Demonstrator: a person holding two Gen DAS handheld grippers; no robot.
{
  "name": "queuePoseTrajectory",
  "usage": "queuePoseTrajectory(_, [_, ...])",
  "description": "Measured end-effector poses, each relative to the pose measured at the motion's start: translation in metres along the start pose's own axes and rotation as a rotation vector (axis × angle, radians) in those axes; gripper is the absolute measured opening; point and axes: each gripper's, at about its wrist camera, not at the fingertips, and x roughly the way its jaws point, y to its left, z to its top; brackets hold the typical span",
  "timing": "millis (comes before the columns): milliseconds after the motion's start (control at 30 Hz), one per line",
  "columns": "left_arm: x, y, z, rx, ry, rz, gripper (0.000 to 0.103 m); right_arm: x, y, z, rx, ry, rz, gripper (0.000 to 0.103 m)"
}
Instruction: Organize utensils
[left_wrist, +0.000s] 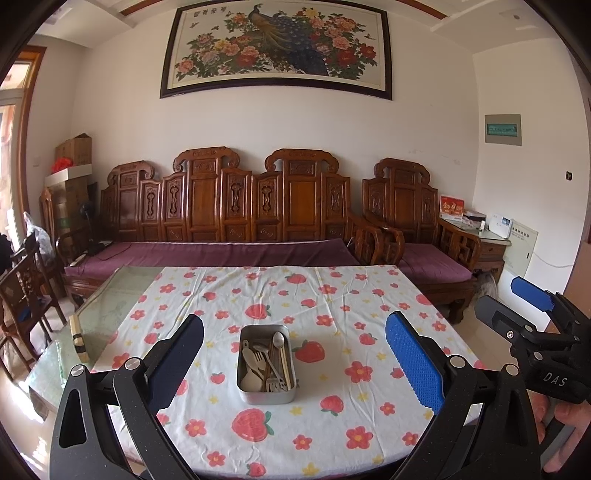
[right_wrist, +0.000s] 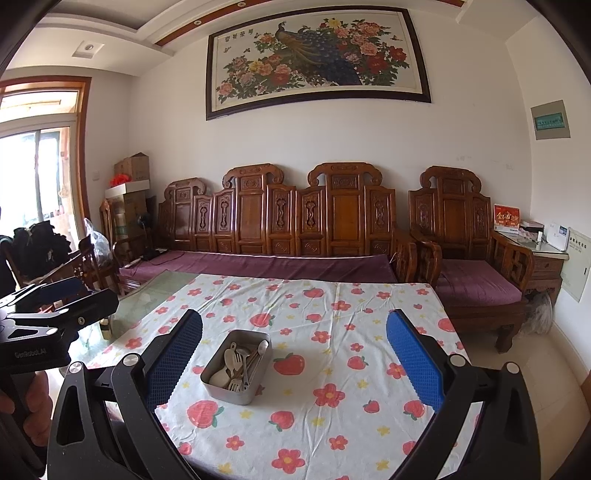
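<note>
L wrist view: left gripper (left_wrist: 294, 363), black frame w/ blue textured pads, is spread wide, nothing between its fingers, held above the near edge of a table under a white cloth printed w/ red strawberries & flowers (left_wrist: 332, 295). Rectangular grey metal tin (left_wrist: 267, 395) sits roughly mid-cloth, framed between the two fingers but well apart from both. Inside it, jumbled: beige plastic spoons and a fork (left_wrist: 255, 363), a steel spoon (left_wrist: 278, 339), wooden chopsticks (left_wrist: 284, 363), a small slotted steel piece at the near end. Right gripper (left_wrist: 517, 306) shows at the right edge, off the table side, w/ part of a hand (left_wrist: 570, 421) on its grip; one blue pad visible, looks open. A bare glass strip of tabletop at left holds a small brush w/ pale handle (left_wrist: 78, 338). Carved wooden sofa w/ purple cushion (left_wrist: 221, 254) behind; framed peacock & peony picture (left_wrist: 277, 48) on wall.

R wrist view: right gripper (right_wrist: 294, 363) also wide open and empty, over the near table edge. Tin (right_wrist: 231, 393) lies angled, nearer the left finger, not touching. Left gripper (right_wrist: 55, 299) at far left, hand (right_wrist: 31, 406) on its handle.
</note>
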Motion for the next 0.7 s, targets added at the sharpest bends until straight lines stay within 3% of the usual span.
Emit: queuePoseTrajectory(700, [-0.0003,0.0002,-0.0018,0.001,-0.006,-0.016,0.095,-0.0017,0.0032,-0.001,-0.001,-0.001,-0.002,0.1])
